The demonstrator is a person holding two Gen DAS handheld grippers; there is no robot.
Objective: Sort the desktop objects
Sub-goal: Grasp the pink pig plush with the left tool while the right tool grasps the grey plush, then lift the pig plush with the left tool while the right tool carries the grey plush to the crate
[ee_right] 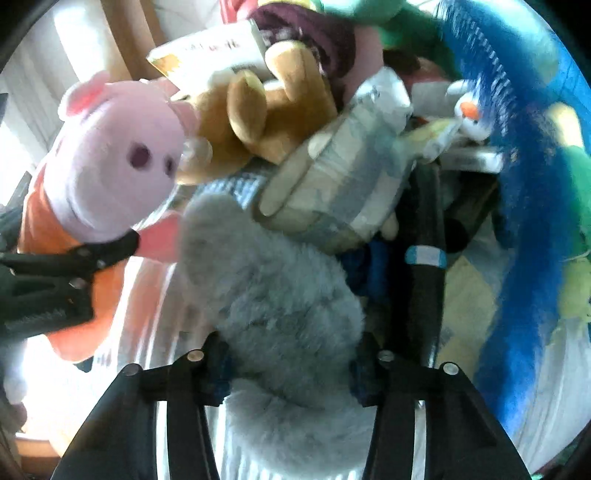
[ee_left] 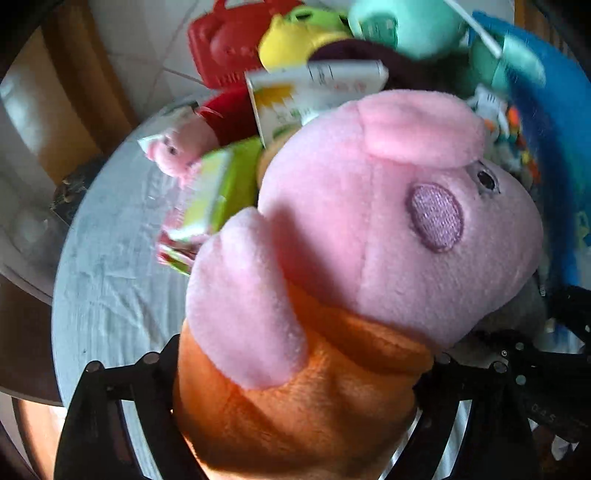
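Note:
My left gripper is shut on a pink pig plush in an orange shirt, clamped at the body. It fills the left wrist view and hangs above the round table. The same pig shows at the left of the right wrist view, with the left gripper around it. My right gripper is shut on a grey furry plush, clamped at its lower part. A brown plush and a wrapped grey bundle lie just beyond it.
A pile lies on the table: a small pink pig, green and white cartons, a white box, yellow and mint plushes. A red basket is on the floor. A blue furry toy curves at right.

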